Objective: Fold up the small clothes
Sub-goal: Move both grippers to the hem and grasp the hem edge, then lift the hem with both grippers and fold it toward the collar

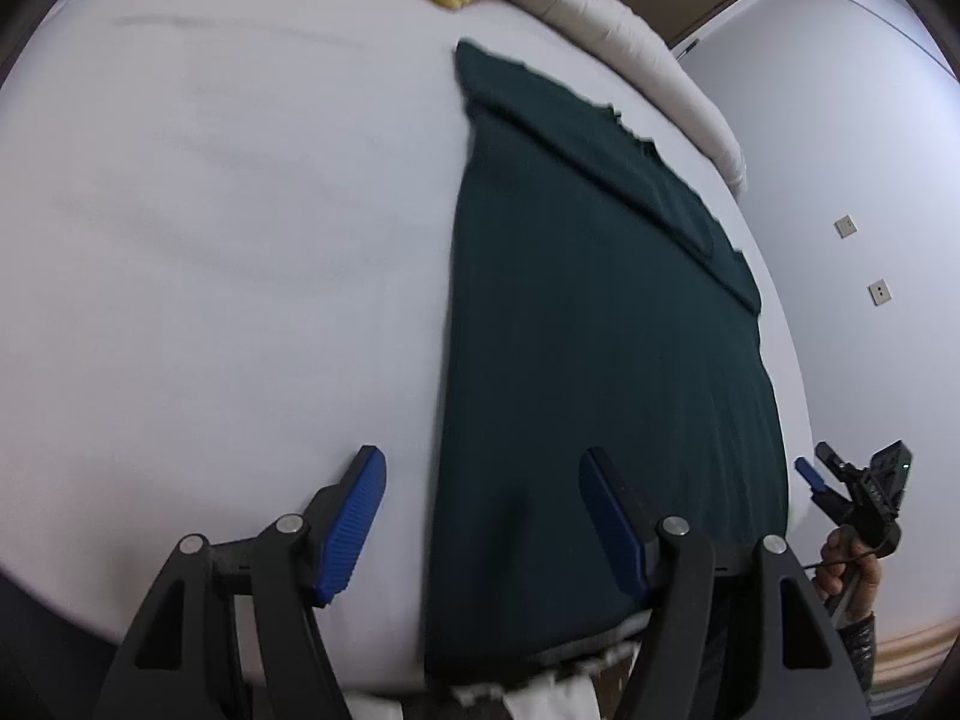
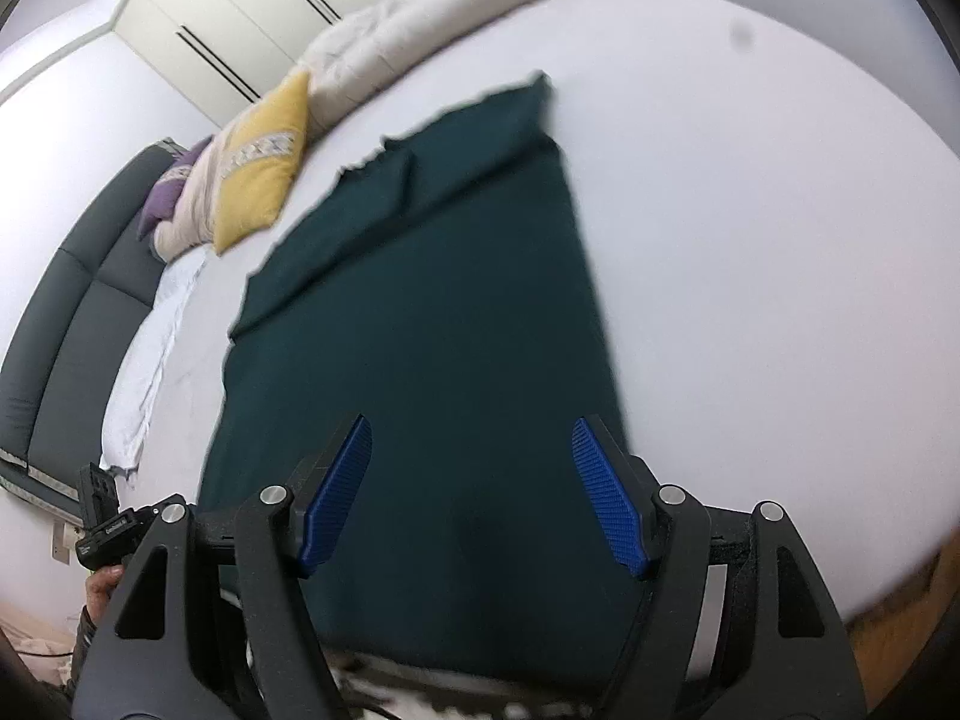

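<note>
I'm hovering my left gripper (image 1: 483,516) over the near left edge of the dark green garment (image 1: 600,360), fingers (image 1: 354,519) spread wide apart, one over bare white bed (image 1: 210,240), the other over cloth, gripping nothing. The garment is lying flat along the bed, running away from me, its far end already doubled over into a band. It's looking soft, light and limp to me, likely to sag and slide on the sheet, so I'm judging the near corners the best hold. My right gripper (image 2: 474,492) is hanging over the near right part, fingers (image 2: 606,498) equally wide apart and empty, the yellow cushion (image 2: 258,174) well beyond.
</note>
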`<state>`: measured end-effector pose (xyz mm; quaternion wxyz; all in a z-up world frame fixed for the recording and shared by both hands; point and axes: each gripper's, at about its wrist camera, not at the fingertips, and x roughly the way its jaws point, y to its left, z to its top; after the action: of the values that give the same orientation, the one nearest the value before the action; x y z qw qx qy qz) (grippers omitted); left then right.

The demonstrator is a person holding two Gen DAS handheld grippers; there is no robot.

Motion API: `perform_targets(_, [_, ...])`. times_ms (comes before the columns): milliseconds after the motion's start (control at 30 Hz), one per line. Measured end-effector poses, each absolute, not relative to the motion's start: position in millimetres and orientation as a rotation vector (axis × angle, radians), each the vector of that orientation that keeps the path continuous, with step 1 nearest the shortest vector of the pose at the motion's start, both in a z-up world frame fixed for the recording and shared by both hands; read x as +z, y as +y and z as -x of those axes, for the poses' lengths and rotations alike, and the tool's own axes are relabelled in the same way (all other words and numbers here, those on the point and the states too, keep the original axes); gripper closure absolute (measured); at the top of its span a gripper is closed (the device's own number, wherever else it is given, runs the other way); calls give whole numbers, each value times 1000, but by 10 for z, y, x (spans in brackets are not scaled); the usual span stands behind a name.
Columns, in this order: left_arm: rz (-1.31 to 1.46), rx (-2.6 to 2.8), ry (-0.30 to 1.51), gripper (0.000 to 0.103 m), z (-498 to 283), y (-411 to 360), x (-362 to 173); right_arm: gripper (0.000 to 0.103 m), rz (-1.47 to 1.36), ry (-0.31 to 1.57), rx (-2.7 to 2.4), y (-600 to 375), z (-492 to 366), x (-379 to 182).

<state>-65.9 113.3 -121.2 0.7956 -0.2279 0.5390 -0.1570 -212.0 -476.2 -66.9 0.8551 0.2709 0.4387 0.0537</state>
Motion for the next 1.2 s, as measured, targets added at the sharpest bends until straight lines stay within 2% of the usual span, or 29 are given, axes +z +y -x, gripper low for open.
perform_targets(200, [534,-369,1191,39,875,1104,-1292,36,-685,970,83,-4977,2576,-967])
perform_targets(400, [528,-378,1230,52,867,1098,-1316,38,-706,1005,81,-5078,2788,-1088])
perform_targets(500, [537,-397,1252,67,884,1099,-1338,40,-721,1016,79,-5113,2767,-1105])
perform_targets(567, [532,-409,1267,83,912,1064,-1362,42,-719,1034,78,-5131,2753,-1113])
perform_targets(667, [539,-418,1275,92,938,1034,-1389,47,-714,1082,77,-5114,2671,-1148])
perform_targets(967, [543,-428,1240,96,925,1011,-1306,73,-709,1159,97,-5054,2650,-1257])
perform_targets(1000, [548,-430,1234,96,936,1023,-1291,80,-723,1156,100,-5067,2653,-1263])
perform_targets(1033, [554,-434,1226,96,932,1037,-1270,93,-736,1151,106,-5078,2655,-1268])
perform_targets(1200, [631,-484,1173,96,915,1118,-1103,96,-757,1106,150,-5050,2651,-1151])
